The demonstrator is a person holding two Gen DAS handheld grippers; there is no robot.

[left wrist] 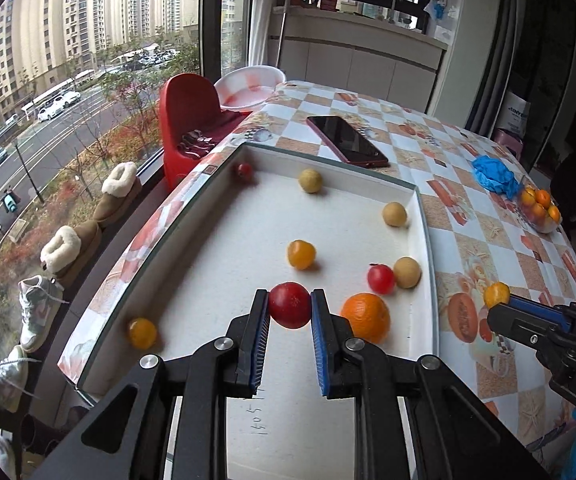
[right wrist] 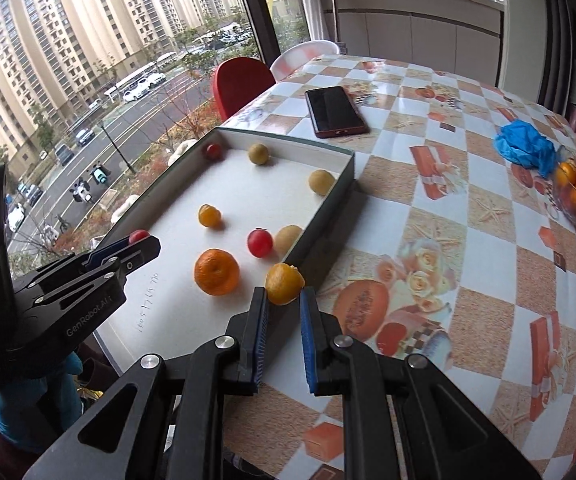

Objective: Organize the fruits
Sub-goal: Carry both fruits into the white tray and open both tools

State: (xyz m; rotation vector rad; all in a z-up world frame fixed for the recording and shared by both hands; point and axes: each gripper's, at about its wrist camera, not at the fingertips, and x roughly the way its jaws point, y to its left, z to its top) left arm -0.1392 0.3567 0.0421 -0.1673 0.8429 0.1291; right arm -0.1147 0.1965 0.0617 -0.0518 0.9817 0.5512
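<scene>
Left gripper [left wrist: 290, 306], blue pads pinching a red round fruit [left wrist: 290, 305] above the near part of the white tray [left wrist: 424, 216]; right gripper [right wrist: 284, 294], pads pinching a small yellow-orange fruit [right wrist: 284, 283] over the tray's right wall near the patterned tablecloth [right wrist: 468, 208]. Loose on the tray floor: a large orange [left wrist: 366, 317] just beside the left gripper; a smaller red fruit [left wrist: 381, 279] touching a tan round fruit [left wrist: 407, 272]; a yellow-orange fruit [left wrist: 301, 254] near the centre; two more tan fruits [left wrist: 310, 181] toward the far wall. Beyond the tray, a dark phone [left wrist: 346, 141]; far right, a bowl of oranges [left wrist: 540, 210] beside a crumpled blue glove [left wrist: 494, 174].
</scene>
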